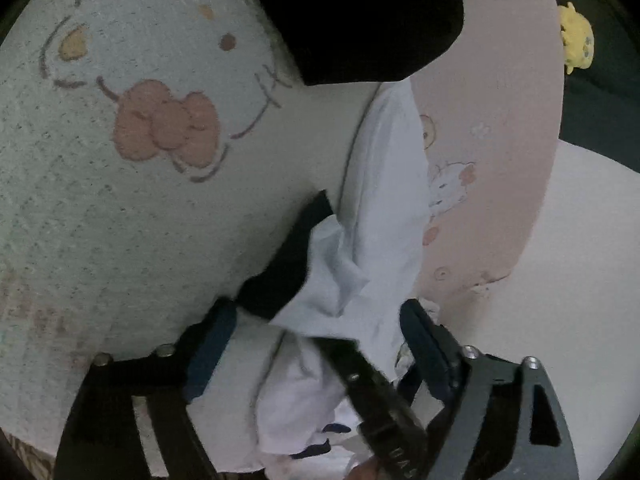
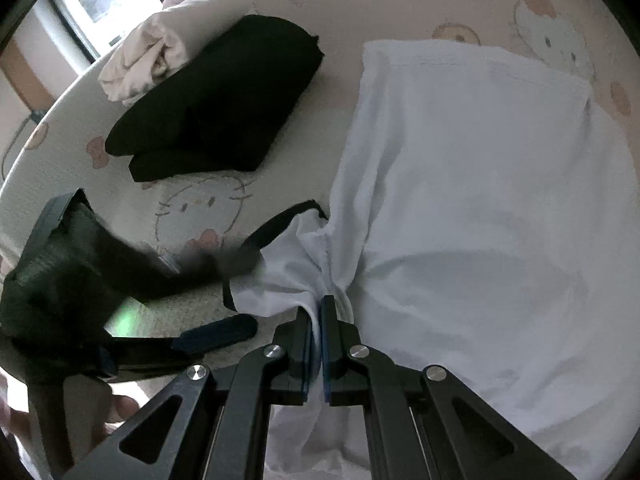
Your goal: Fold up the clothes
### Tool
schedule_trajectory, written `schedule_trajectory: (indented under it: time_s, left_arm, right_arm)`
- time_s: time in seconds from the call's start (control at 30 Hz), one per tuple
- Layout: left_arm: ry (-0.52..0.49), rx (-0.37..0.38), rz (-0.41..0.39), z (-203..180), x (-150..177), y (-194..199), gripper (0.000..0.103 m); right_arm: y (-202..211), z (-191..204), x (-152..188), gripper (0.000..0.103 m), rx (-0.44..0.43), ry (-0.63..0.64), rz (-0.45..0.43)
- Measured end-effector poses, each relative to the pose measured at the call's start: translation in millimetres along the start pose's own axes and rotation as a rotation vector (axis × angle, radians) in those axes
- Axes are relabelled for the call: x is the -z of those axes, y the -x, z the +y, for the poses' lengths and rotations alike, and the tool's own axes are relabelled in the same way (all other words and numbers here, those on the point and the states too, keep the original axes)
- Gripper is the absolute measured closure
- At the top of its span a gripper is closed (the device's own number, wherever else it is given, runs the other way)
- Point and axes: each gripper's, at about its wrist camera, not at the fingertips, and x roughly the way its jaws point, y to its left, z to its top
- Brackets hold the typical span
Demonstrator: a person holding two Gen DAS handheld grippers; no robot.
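A white T-shirt point(image 2: 472, 200) with a black collar trim point(image 2: 276, 220) lies on a cartoon-printed bed sheet point(image 2: 200, 208). My right gripper point(image 2: 318, 308) is shut on a bunched fold of the shirt near its collar. My left gripper point(image 1: 316, 320) is open, its fingers either side of the shirt's collar end point(image 1: 340, 264), not clamping it. The left gripper also shows in the right wrist view point(image 2: 216, 336), low at the left, with one finger lying on the sheet. The right gripper's finger point(image 1: 360, 380) crosses the left wrist view.
A folded black garment point(image 2: 224, 100) and a folded beige garment point(image 2: 152, 44) lie at the far left of the bed. A yellow plush toy point(image 1: 576, 36) sits beyond the bed edge. A window point(image 2: 104, 0) is at the back left.
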Motion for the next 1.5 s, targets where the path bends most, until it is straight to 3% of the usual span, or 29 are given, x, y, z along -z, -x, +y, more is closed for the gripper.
schedule_trajectory:
  time_s: [0.2,0.27,0.3,0.37,0.43,0.57,0.67,0.7,0.97,1.27,1.33,1.37,1.5]
  left_arm:
    - [-0.032,-0.023,-0.033,-11.1,6.0,-8.6,0.013]
    - [-0.043,-0.025,-0.057,-15.3,10.2,-12.5,0.018]
    - [-0.049,-0.030,-0.068,-16.8,12.0,-14.2,0.025]
    - [-0.066,-0.099,-0.076,-9.9,8.6,-14.0,0.077]
    - [-0.082,-0.125,-0.084,-5.3,6.7,-13.7,0.086]
    - [-0.176,-0.139,-0.121,-10.8,8.8,-8.5,0.090]
    - [-0.307,-0.131,-0.153,-27.0,14.5,2.5,0.091]
    - [-0.324,-0.123,-0.159,-29.9,15.3,6.5,0.091]
    - [-0.340,-0.067,-0.153,-35.0,12.1,30.9,0.091]
    - [-0.334,-0.034,-0.151,-50.0,10.1,29.2,0.091]
    - [-0.344,-0.039,-0.146,-56.7,11.0,27.8,0.091]
    - [-0.351,-0.036,-0.136,-60.2,11.5,26.8,0.091]
    - [-0.398,-0.022,-0.118,-78.5,17.2,24.2,0.091]
  right_arm:
    - [-2.1,-2.4,2.9,0.103,-0.015,-0.027,0.018]
    - [-0.4,-3.1,3.0,0.103,-0.017,-0.034,0.011]
    - [0.4,-3.5,3.1,0.103,-0.018,-0.038,0.008]
    - [0.8,-3.0,3.1,0.103,-0.017,-0.032,0.005]
    - [0.9,-1.8,3.1,0.103,-0.010,-0.020,0.004]
    - [0.3,4.5,4.4,0.098,0.016,0.033,0.005]
    - [0.7,12.3,6.2,0.065,0.076,0.093,0.001]
    - [1.0,14.8,6.5,0.061,0.085,0.105,-0.006]
    - [-2.4,26.2,-1.2,0.060,0.086,0.122,-0.032]
    - [-3.0,45.5,-13.4,0.060,0.049,0.168,-0.081]
    - [-0.9,46.2,-15.9,0.073,0.031,0.163,-0.088]
    - [0.8,46.1,-17.1,0.085,0.013,0.155,-0.093]
    - [4.2,50.1,-17.1,0.095,-0.034,0.148,-0.099]
